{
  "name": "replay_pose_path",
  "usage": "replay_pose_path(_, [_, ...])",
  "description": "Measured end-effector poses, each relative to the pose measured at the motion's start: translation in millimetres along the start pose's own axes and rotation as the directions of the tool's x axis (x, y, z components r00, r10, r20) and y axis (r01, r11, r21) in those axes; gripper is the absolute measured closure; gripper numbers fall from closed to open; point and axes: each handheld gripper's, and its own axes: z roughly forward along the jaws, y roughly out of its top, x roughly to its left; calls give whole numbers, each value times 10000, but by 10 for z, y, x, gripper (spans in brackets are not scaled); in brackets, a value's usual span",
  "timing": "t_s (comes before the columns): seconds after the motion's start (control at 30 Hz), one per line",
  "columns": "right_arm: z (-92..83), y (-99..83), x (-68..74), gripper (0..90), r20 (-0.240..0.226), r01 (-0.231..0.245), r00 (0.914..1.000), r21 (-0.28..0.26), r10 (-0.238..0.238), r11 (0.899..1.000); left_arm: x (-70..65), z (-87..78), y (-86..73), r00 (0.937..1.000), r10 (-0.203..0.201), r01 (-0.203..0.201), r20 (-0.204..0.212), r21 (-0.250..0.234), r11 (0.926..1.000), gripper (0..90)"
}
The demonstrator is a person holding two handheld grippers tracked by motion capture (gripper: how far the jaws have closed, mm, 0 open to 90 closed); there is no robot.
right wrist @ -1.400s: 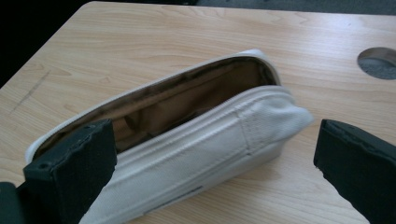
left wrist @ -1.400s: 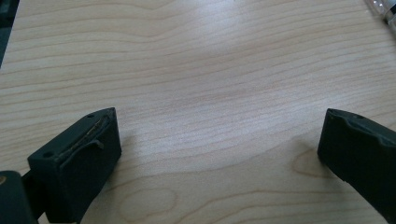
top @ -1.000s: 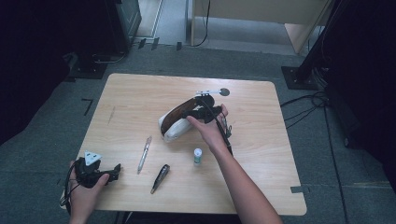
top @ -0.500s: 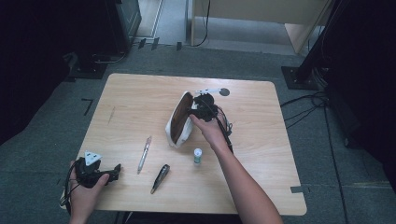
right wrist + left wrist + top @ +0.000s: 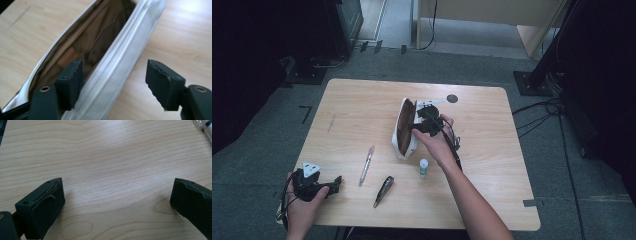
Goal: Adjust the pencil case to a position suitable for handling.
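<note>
Pouch [image 5: 404, 129], white outside and brown inside, stands mouth-up on its long edge near the middle of the table [image 5: 362, 100]. The right gripper [image 5: 421, 121] straddles its near wall: one jaw sits inside the opening, the other hangs clear of the fabric, and the jaws have just been opening, so nothing pinches the wall. Let go like this, the soft pouch may well flop over or sag shut, and the small bottle [image 5: 424, 167] close by could get knocked. Pen [image 5: 366, 165] and dark marker [image 5: 383, 191] lie further out. The left gripper [image 5: 332, 183] rests spread and empty near the table's front left corner.
</note>
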Motion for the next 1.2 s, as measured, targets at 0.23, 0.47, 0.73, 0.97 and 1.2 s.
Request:
replay_pose_path(0.23, [14, 11, 35, 479, 41, 404, 9992, 157, -405, 9991, 1, 0, 0, 10000, 19, -19, 11, 7, 10000, 0])
replay_pose_path(0.47, [35, 74, -53, 690, 420, 108, 9991, -221, -98, 9997, 0, -1, 0, 10000, 32, -32, 26, 11, 10000, 0])
replay_pose_path(0.73, [109, 123, -139, 812, 674, 965, 9934, -498, -931, 9941, -4, -5, -4, 10000, 77, -77, 53, 15, 10000, 0])
replay_pose_path(0.97, [18, 41, -317, 830, 560, 1925, 9804, -689, -1889, 9789, -4, -5, -4, 10000, 78, -78, 55, 14, 10000, 0])
replay_pose_path(1.2, [-145, -75, -353, 830, 520, 2976, 9543, -794, -2942, 9514, -6, -6, -4, 10000, 69, -69, 44, 17, 10000, 0])
